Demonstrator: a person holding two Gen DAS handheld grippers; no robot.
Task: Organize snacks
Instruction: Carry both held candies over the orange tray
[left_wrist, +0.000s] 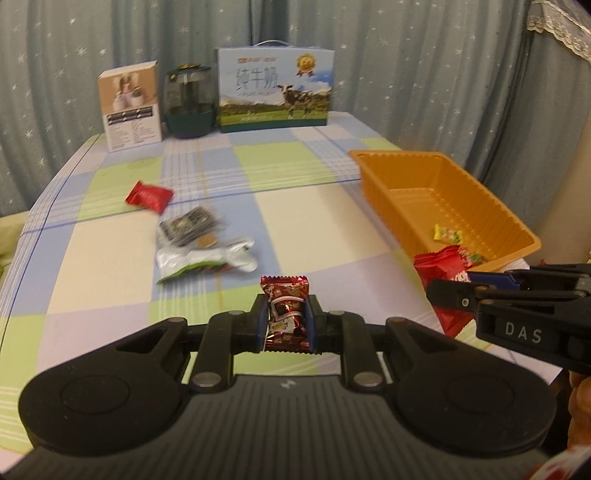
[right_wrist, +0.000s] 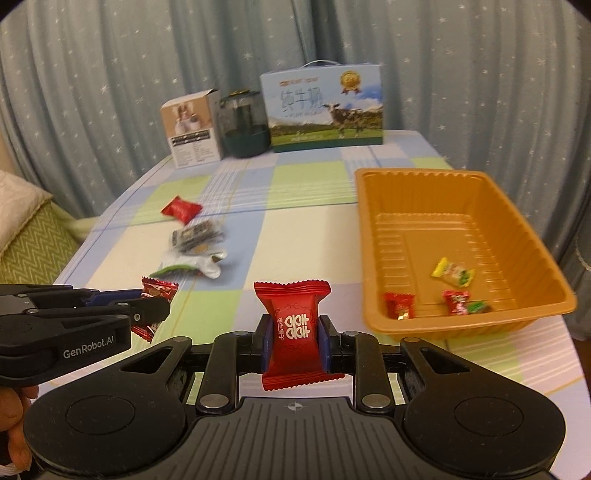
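In the left wrist view my left gripper (left_wrist: 286, 314) is shut on a dark red wrapped candy (left_wrist: 284, 290), held above the checked tablecloth. My right gripper (right_wrist: 294, 334) is shut on a bright red packet with white characters (right_wrist: 291, 301). Each gripper also shows in the other's view: the right gripper (left_wrist: 452, 293) at the right edge, the left gripper (right_wrist: 151, 308) at the left. The orange tray (right_wrist: 369, 229) stands to the right and holds a yellow candy (right_wrist: 452, 272) and two red candies (right_wrist: 399, 304). A red packet (left_wrist: 149, 196), a dark packet (left_wrist: 190, 225) and a silver-green packet (left_wrist: 205, 262) lie loose on the table.
Along the table's back edge stand a white box (left_wrist: 129, 107), a dark green jar (left_wrist: 190, 103) and a milk carton case (left_wrist: 275, 92). Grey starred curtains hang behind. A green cushioned seat (right_wrist: 26, 243) lies beyond the left edge of the table.
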